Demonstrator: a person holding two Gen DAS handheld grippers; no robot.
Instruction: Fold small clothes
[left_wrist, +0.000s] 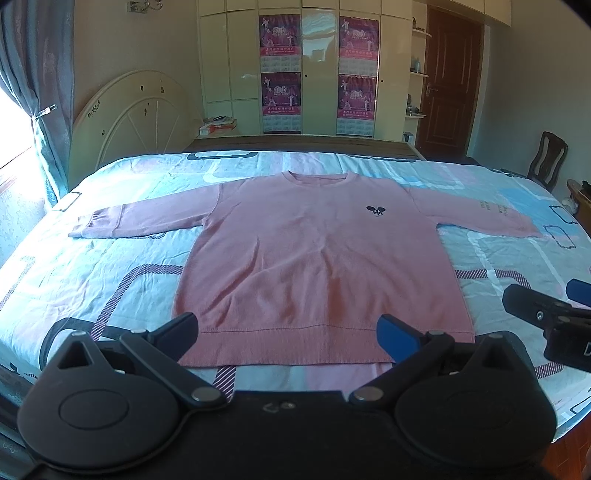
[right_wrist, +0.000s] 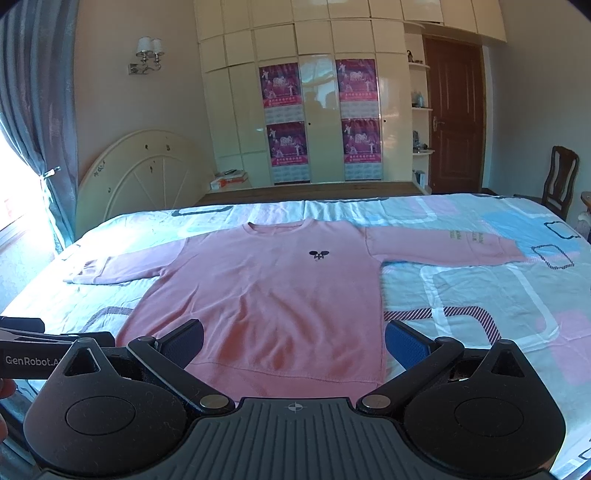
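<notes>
My left gripper (left_wrist: 288, 334) and right gripper (right_wrist: 293, 341) hung spread wide, holding nothing, the flat pink sweater (left_wrist: 317, 258) just ahead. Folding had apparently not begun; a sleeve needed pinching next.

The bed (left_wrist: 110, 258), covered by a patterned sheet (right_wrist: 461, 295), is carrying a pink sweater (left_wrist: 314, 258) lying flat, sleeves spread.

Bed (left_wrist: 110, 258): blue and pink sheet
Wall closet (right_wrist: 317, 110): four pink posters
Door (right_wrist: 458, 118): brown, shut
Chair (right_wrist: 559, 181): by the bed
Lamp (right_wrist: 149, 51): on the wall
</notes>
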